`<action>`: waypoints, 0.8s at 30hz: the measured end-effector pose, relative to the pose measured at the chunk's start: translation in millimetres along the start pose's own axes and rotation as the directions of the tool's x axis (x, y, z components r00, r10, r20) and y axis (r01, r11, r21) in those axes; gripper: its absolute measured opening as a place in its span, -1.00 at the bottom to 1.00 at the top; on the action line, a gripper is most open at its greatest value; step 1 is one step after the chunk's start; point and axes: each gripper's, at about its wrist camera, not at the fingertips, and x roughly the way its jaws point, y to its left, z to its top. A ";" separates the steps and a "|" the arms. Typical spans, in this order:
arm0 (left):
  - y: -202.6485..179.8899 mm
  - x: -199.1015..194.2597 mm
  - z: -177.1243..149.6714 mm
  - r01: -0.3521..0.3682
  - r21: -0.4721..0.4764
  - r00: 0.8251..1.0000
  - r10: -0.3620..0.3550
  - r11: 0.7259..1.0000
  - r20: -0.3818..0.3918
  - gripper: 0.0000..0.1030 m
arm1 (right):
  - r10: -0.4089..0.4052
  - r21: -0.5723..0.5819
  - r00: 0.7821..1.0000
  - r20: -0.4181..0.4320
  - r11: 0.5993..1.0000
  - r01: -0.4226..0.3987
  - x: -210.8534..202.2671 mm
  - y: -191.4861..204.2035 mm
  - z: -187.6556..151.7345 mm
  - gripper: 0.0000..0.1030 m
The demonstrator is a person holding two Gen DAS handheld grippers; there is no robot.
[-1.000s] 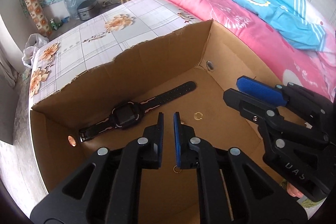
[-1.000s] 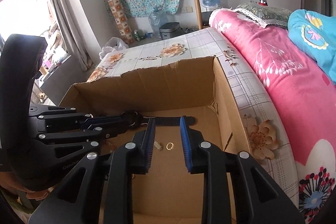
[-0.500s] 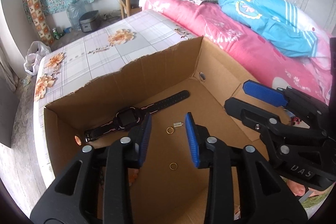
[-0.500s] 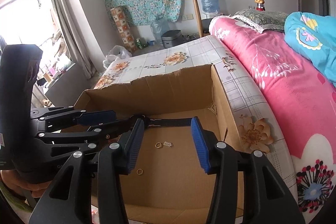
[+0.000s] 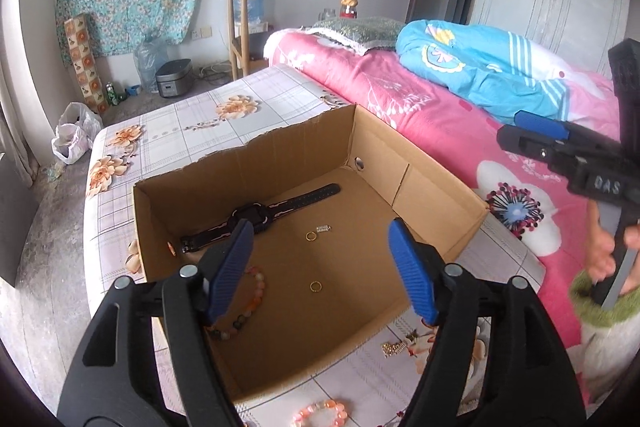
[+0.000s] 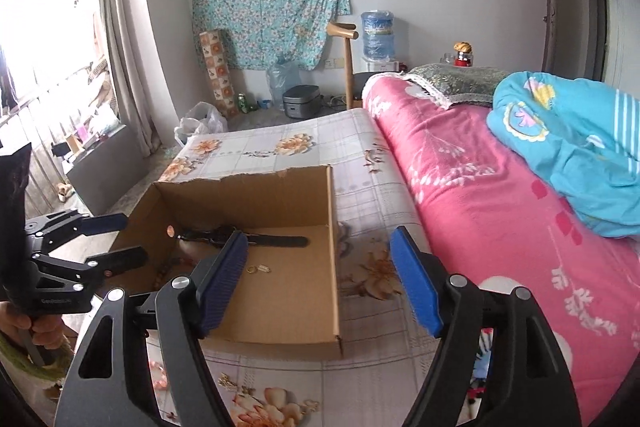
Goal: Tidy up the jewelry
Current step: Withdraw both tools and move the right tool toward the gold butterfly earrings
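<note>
An open cardboard box [image 5: 436, 183] [image 6: 334, 267] stands on the flowered table. Inside lie a black watch [image 5: 256, 215] [image 6: 224, 237], two gold rings [image 5: 311, 236] [image 5: 315, 286], a small silver charm [image 5: 323, 228] and a beaded bracelet [image 5: 250, 303]. On the table in front of the box lie a pink bead bracelet [image 5: 320, 411] and a gold sparkly piece [image 5: 394, 347] [image 6: 228, 383]. My left gripper [image 5: 320, 267] is open and empty above the box's near edge. My right gripper [image 6: 318, 275] is open and empty, raised above the box's right side.
A bed with a pink floral sheet [image 5: 420, 107] and a blue blanket [image 5: 480, 67] runs along the right. The table [image 6: 280, 147] extends beyond the box. A wooden stand [image 6: 346, 67], water bottles and a rice cooker [image 6: 302, 101] stand at the far wall.
Both grippers opened wide and drew back up out of the box. The gold rings and the charm now lie loose on the box floor.
</note>
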 end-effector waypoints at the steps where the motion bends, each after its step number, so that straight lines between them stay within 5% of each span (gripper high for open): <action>1: -0.8 -4.1 -4.7 0.001 0.003 1.000 -0.001 1.000 0.009 0.33 | -0.017 -0.006 1.000 -0.013 1.000 0.017 -2.6 -2.4 -2.7 0.43; 7: -6.4 -21.7 -40.4 0.052 0.027 0.999 -0.053 0.998 0.010 0.43 | -0.072 0.001 0.991 -0.114 0.997 0.073 -3.0 -7.7 -36.2 0.49; 13: -17.9 -30.8 -77.7 0.094 0.047 0.996 -0.093 0.994 -0.013 0.49 | -0.041 0.078 0.977 -0.211 0.995 0.059 5.6 -9.5 -81.6 0.49; 24: -61.7 11.2 -130.4 0.132 0.120 0.982 -0.113 0.984 -0.148 0.49 | -0.018 -0.006 0.943 -0.331 1.000 0.017 29.6 9.2 -144.6 0.49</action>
